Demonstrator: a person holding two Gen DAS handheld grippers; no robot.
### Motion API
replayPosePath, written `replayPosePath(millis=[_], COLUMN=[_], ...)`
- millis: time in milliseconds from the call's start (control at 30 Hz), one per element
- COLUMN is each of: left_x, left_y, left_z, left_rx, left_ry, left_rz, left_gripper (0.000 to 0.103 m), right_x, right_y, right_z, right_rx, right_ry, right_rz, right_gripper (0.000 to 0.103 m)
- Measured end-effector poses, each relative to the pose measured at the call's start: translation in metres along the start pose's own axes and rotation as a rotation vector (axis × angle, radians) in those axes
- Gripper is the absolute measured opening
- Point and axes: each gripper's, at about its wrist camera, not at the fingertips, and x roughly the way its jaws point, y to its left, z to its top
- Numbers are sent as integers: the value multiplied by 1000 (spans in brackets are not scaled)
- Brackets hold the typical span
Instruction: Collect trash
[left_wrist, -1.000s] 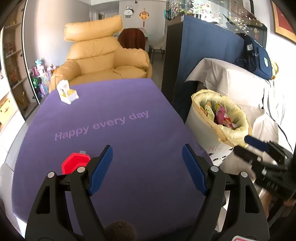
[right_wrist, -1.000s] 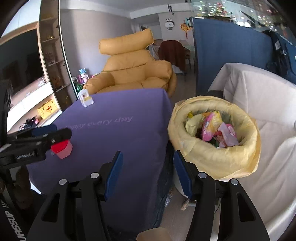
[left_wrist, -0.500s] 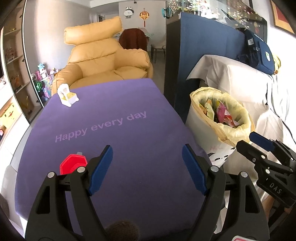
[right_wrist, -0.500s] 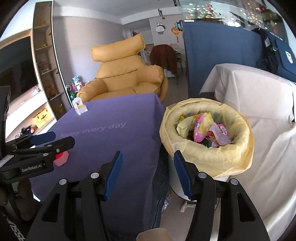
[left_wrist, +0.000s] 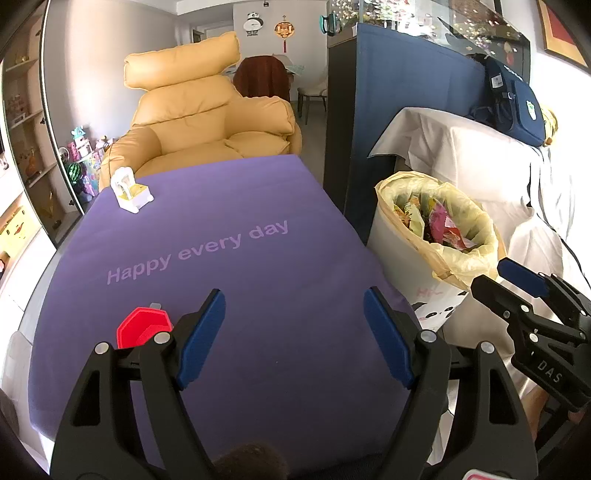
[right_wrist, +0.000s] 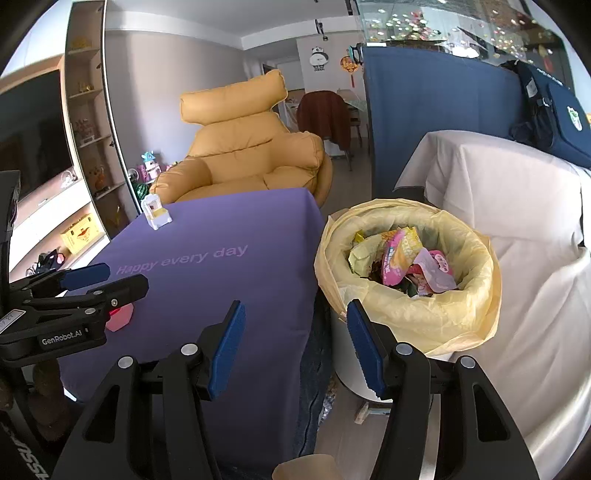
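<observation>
left tool (left_wrist: 293, 339): spread wide, nothing in it, hanging over the purple surface (left_wrist: 258, 266)
right tool (right_wrist: 297, 345): also wide, empty, sitting at the gap between surface edge and bin
trash bin (right_wrist: 406, 321): on the floor right beside the surface, yellow liner, wrappers (right_wrist: 402, 258) piled inside
red piece (left_wrist: 142, 328): on the surface near the left tool's left finger
white toy (left_wrist: 131, 192): far corner of the surface

Table (left_wrist: 258, 295) under purple cloth, "Happy every day" printed across the middle. On it: red piece (left_wrist: 142, 328) near-left, small white-yellow toy (left_wrist: 131, 192) far-left. Floor (right_wrist: 343, 435): white bin (right_wrist: 406, 288) with yellow liner, just right of table, wrappers inside.
</observation>
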Motion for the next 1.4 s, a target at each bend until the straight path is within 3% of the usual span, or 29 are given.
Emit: replayPosePath(millis=[1400], left_x=[0], left_y=[-2], left_z=[1], left_rx=[3], left_ry=[3], left_rz=[-16], left_gripper=[73], right_x=[0], right_y=[-4], right_z=[0], right_rx=[7], right_ry=[-7], right_rz=[-17], right_gripper=[54])
